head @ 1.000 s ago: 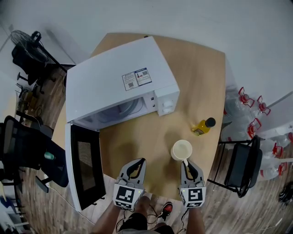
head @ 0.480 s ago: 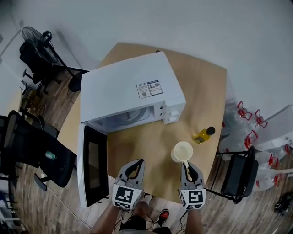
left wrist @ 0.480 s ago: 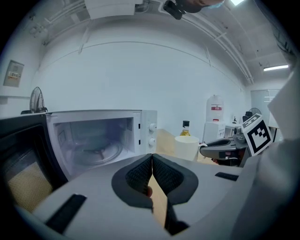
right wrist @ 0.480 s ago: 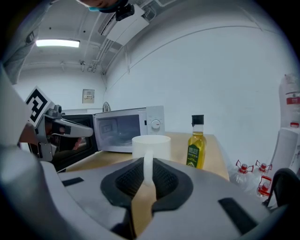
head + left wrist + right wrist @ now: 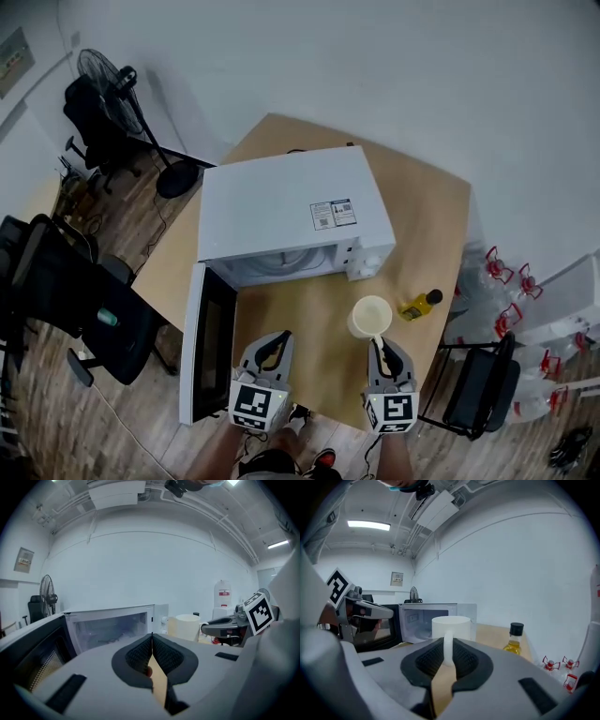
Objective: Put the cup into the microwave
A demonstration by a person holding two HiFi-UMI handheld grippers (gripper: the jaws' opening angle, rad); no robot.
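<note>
Between right gripper point(image 5: 448, 645) fingers point(image 5: 467, 659), cup point(image 5: 451, 626) handle

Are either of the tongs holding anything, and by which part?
The right tongs pinch the cream ceramic cup by its handle. The left tongs are shut on nothing.

wall point(image 5: 375, 56): white | floor point(image 5: 52, 417): wood planks | left: black chair point(image 5: 66, 300), fan point(image 5: 99, 73)

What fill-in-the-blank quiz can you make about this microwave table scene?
The right claw grips the white cup by its ____.
The microwave has its door swung ____.
The left claw is shut and holds ____.
The bottle of yellow liquid has a ____ cap.
Missing: handle; open; nothing; black.
</note>
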